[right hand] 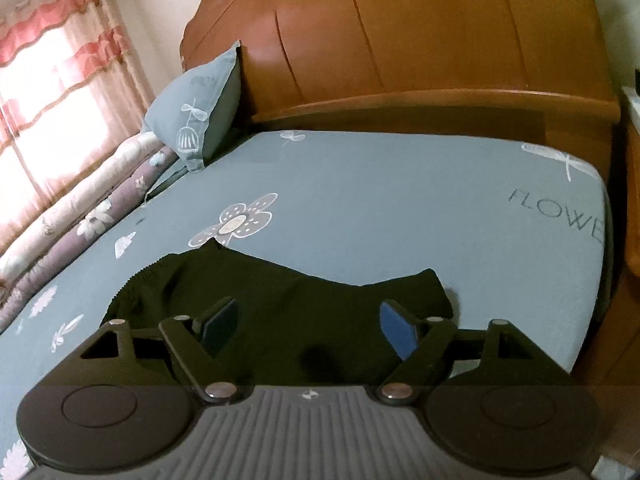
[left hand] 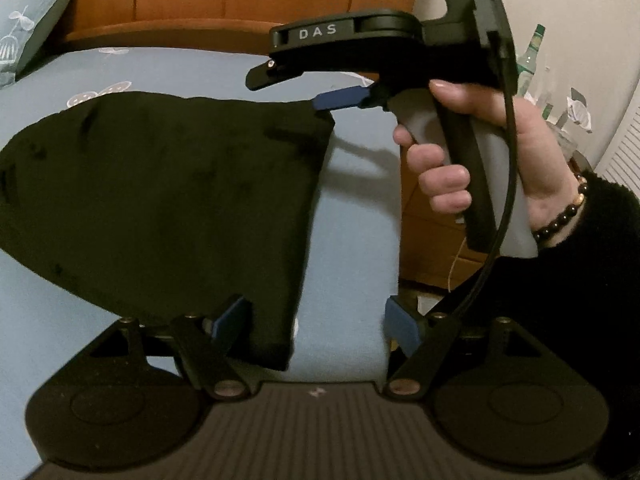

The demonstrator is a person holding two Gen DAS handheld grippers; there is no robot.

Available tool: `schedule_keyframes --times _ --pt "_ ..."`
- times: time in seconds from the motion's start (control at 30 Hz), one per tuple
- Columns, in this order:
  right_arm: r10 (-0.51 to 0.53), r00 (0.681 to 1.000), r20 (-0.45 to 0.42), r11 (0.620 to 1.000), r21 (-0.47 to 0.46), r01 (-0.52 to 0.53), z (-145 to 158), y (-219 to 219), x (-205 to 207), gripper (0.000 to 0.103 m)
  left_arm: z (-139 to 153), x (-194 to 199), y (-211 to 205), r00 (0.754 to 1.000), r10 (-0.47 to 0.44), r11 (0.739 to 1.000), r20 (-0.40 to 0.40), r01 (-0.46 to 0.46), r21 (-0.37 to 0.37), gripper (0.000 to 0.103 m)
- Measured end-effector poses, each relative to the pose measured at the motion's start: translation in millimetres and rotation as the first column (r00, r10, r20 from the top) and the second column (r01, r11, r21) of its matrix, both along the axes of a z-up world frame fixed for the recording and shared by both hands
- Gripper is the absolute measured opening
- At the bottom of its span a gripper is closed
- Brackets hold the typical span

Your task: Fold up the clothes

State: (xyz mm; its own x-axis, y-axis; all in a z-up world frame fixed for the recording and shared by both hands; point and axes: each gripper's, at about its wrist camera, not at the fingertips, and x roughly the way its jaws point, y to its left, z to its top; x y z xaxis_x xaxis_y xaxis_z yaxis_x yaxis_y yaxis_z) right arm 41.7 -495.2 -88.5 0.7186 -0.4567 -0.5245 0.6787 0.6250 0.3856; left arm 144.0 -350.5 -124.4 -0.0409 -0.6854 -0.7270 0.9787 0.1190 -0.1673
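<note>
The left gripper (left hand: 314,320), its blue-padded jaws spread wide, hangs over the near corner of a black garment (left hand: 160,200) that lies flat on a bed's blue flower-print sheet (left hand: 352,240); one pad sits above the cloth's edge, the other over bare sheet, and neither presses on the fabric. Seen from the same camera, the right gripper (left hand: 320,92), marked "DAS", reaches in from the right with one blue fingertip (left hand: 340,98) at the garment's far corner, touching or just above it. A person's right hand (left hand: 460,152) wraps its grey and black handle, a dark beaded bracelet (left hand: 564,212) at the wrist above a fuzzy black sleeve (left hand: 580,280).

From the right wrist view, the right gripper (right hand: 312,326) likewise stands released, jaws apart over the black garment (right hand: 280,300), nothing clamped between them. The cloth lies spread on the sheet (right hand: 400,200) near the bed's front edge, beside a printed flower. Beyond it, a blue pillow (right hand: 196,120) leans against the orange-brown wooden headboard (right hand: 400,40), a rolled floral quilt (right hand: 80,220) runs along the left side, and pink-banded curtains (right hand: 52,60) glow with daylight. Green glass bottles (left hand: 530,60) stand by the wall past the bed.
</note>
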Motion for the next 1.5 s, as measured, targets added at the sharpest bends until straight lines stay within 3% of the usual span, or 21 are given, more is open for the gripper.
schedule_keyframes --times 0.27,0.43,0.53,0.6,0.67,0.9,0.97,1.07,1.13,1.23,1.3,1.4,1.5 --pt "0.022 1.0 0.004 1.0 0.018 -0.022 -1.5 -1.2 3.5 0.083 -2.2 -8.2 -0.7 1.0 -0.008 1.0 0.017 0.007 0.009 0.078" --pt "0.039 0.998 -0.05 0.997 0.075 -0.036 -10.6 -8.1 9.3 0.085 10.4 -2.0 1.9 1.0 -0.004 1.0 -0.009 0.004 0.005 0.078" --pt "-0.011 1.0 0.001 0.997 0.079 0.011 -7.0 -9.4 -0.5 0.085 33.6 14.6 9.4 0.999 0.032 0.998 0.018 -0.031 -0.046 0.078" --pt "-0.045 0.997 0.068 0.997 0.069 0.04 -1.1 -7.4 -10.1 0.087 47.0 36.4 12.2 0.995 0.096 0.992 0.035 -0.093 -0.085 0.078" --pt "-0.069 0.995 0.072 0.996 0.069 0.064 0.2 -6.8 -12.1 0.09 55.6 64.1 10.0 0.984 0.177 0.978 0.034 -0.172 -0.116 0.078" --pt "-0.042 0.998 0.04 0.994 0.099 0.037 -2.3 -3.6 -2.5 0.09 37.8 181.1 -26.5 0.92 0.375 0.909 -0.115 -0.39 -0.148 0.078" --pt "-0.035 0.998 0.047 0.994 0.104 0.03 -1.6 -2.3 -1.6 0.09 25.0 201.3 -35.8 0.898 0.407 0.891 -0.167 -0.43 -0.143 0.078" --pt "-0.029 0.998 0.051 0.993 0.116 0.023 -1.0 -2.2 0.4 0.091 8.9 228.1 -40.3 0.852 0.477 0.864 -0.214 -0.5 -0.065 0.077" --pt "-0.028 0.998 0.056 0.992 0.122 0.021 -0.7 -1.8 0.6 0.091 12.4 235.2 -41.0 0.843 0.476 0.856 -0.251 -0.51 -0.091 0.077" --pt "-0.016 0.998 0.063 0.992 0.13 0.008 -0.5 -0.9 1.7 0.091 34.5 237.8 -48.4 0.86 0.431 0.855 -0.272 -0.486 -0.181 0.079" --pt "-0.005 0.998 0.065 0.991 0.133 -0.004 -0.5 -0.3 3.6 0.091 40.0 242.4 -60.1 0.863 0.371 0.858 -0.342 -0.46 -0.23 0.083" --pt "0.011 0.998 0.062 0.99 0.139 -0.02 -0.9 -0.7 8.3 0.091 28.3 250.6 -90.8 0.853 0.314 0.882 -0.417 -0.424 -0.204 0.083" --pt "0.02 0.998 0.055 0.989 0.145 -0.028 -1.9 -0.6 10.7 0.091 12.5 255.3 -115.5 0.841 0.339 0.889 -0.422 -0.433 -0.148 0.083"
